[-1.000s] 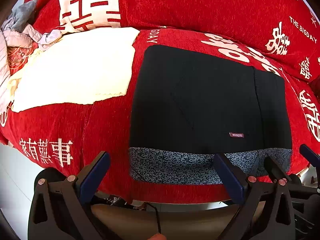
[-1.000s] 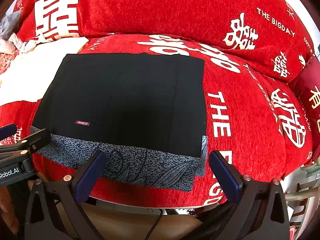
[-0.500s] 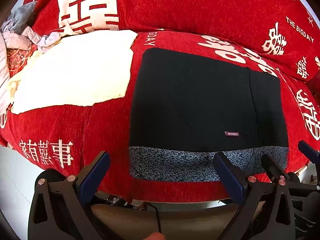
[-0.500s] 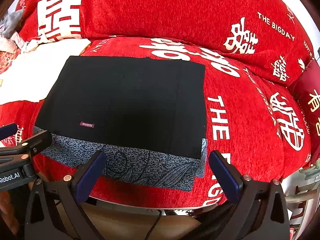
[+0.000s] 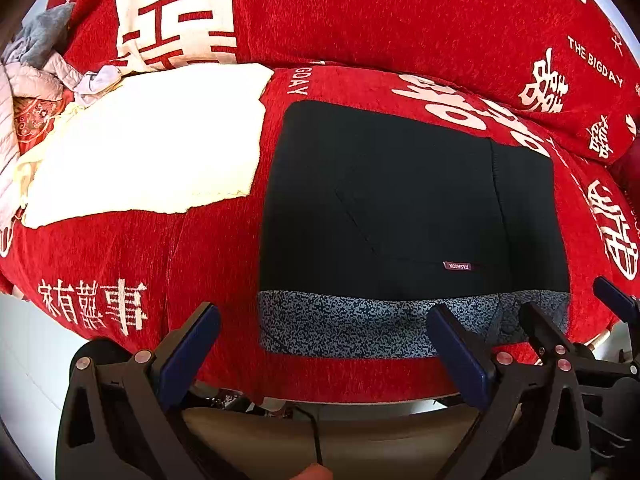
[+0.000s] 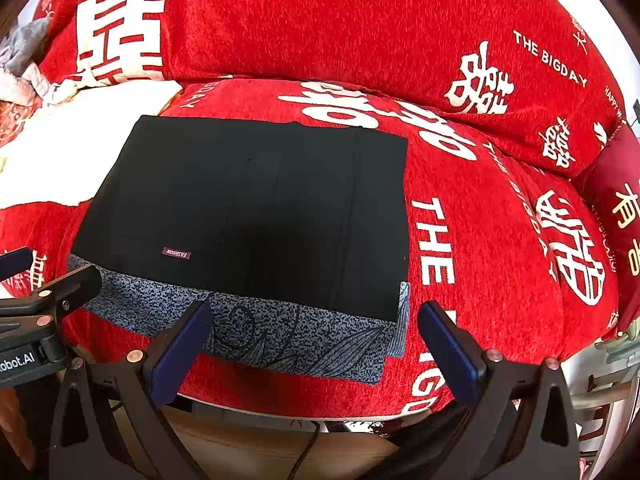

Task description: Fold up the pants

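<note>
The black pants lie folded into a flat rectangle on the red sofa seat, with a grey speckled band along the near edge and a small "FASHION" label. My left gripper hovers open just short of the near edge, left of centre. Over the pants' near right corner my right gripper is open too, with nothing between its fingers. Each gripper shows at the edge of the other's view.
A cream cloth lies on the seat left of the pants. A heap of grey and pale clothes sits at the far left. The red back cushion rises behind, and a dark red pillow stands at the right.
Both grippers have drawn back slightly from the sofa, so the folded pants sit a little lower and farther in both views. The pants have not moved.
</note>
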Demonstrator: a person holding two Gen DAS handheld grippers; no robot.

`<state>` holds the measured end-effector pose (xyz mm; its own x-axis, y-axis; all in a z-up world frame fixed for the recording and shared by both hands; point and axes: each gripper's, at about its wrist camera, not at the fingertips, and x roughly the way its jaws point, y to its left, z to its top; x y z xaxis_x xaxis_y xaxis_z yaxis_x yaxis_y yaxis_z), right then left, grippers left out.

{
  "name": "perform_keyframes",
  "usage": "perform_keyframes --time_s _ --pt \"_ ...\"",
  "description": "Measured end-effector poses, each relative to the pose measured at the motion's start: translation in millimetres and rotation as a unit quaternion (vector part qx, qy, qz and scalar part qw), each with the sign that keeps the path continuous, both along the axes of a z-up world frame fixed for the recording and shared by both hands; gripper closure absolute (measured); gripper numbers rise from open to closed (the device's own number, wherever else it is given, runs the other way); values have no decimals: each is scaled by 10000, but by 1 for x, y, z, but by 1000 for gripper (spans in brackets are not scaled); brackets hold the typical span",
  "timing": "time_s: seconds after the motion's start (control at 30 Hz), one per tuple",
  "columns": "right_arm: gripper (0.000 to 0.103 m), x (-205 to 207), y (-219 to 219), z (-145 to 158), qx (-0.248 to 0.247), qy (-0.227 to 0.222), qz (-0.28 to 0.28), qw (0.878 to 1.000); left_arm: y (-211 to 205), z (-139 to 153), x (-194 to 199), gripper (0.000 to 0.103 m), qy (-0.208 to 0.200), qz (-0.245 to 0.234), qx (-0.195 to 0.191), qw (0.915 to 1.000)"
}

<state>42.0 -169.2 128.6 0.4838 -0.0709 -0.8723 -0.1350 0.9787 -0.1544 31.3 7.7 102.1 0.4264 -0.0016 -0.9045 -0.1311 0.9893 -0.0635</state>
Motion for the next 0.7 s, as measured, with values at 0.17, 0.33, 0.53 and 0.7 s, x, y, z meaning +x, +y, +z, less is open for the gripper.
perform_keyframes --time_s 0.17,0.33,0.53,0.7 --pt "0 0 1 1 -22 -10 5 10000 1 1 -2 0 -26 -13 -44 10000" --pt "0 -1 5 1 -106 -39 -1 9999 3 0 -4 0 -29 -25 -127 9999" --pt "0 -11 4 -9 -141 16 -190 9997 7 -16 -6 0 -7 -13 -110 9999" --pt "0 -38 2 -30 -115 276 -224 9993 7 -40 -17 0 25 -155 19 9999"
